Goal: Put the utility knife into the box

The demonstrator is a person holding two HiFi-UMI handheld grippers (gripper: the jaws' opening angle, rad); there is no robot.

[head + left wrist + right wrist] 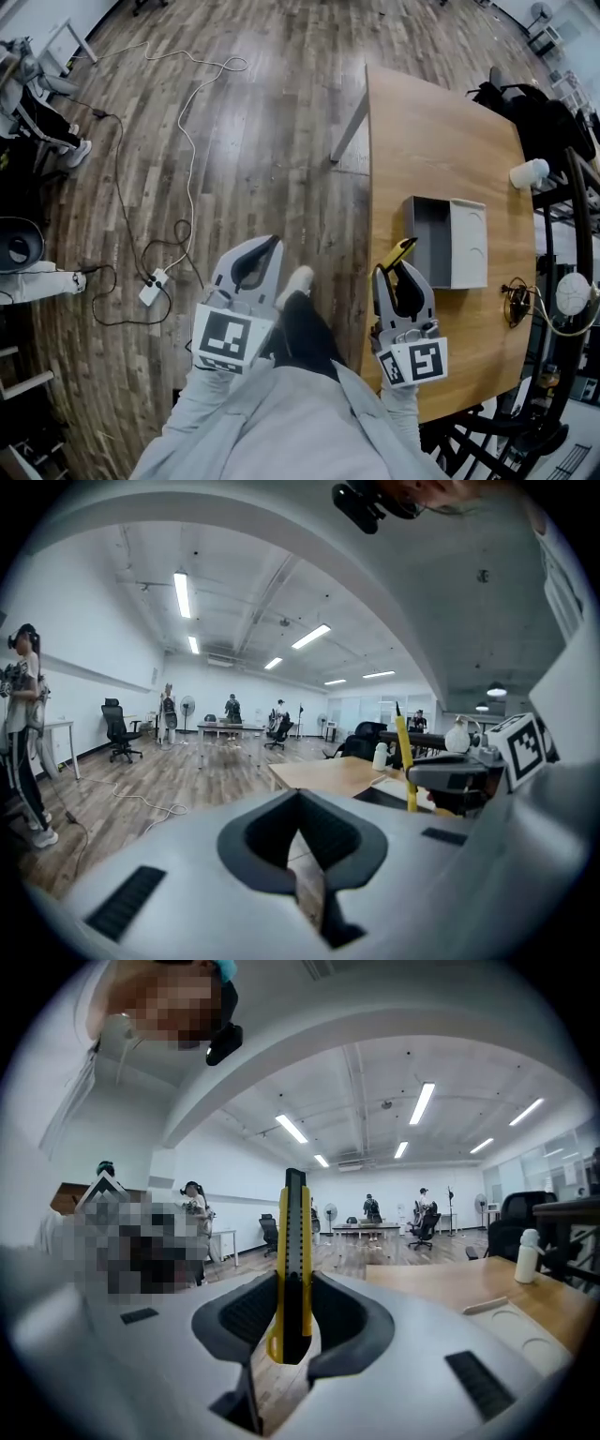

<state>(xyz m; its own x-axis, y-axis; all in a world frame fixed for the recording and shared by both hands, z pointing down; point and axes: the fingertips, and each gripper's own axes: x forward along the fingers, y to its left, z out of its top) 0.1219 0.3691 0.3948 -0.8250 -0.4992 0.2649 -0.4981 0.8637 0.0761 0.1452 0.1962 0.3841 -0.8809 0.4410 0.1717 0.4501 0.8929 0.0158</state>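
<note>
1. Both forearms, in pale grey sleeves (281,422), reach forward side by side. Each hand carries a gripper pointing ahead and slightly downward.
2. The left gripper (261,251) hangs over the floor, left of the table. In the left gripper view its dark, ridged pads (267,832) meet at the tips with nothing between them, so this left gripper (300,803) is closed and empty.
3. The right gripper (401,270) is over the table's near edge. Its jaws are clamped on the utility knife (293,1260), a slim, flat bar with a yellow casing and a black centre strip. The knife stands upright between the pads and sticks out well past them.
4. In the head view the utility knife (403,251) points at the box, its tip just beside the box's nearer wall. It is not inside.
5. The box (433,248) is grey and rectangular with an open top. It has a darker hollow next to a paler moulded part with round recesses.
6. The table (441,141) has a smooth, light wooden top. The box sits on it, well apart from a white bottle (530,173) near the far edge.
7. The floor (244,103) is made of dark, glossy planks. A white cable (187,141) snakes across it.
</note>
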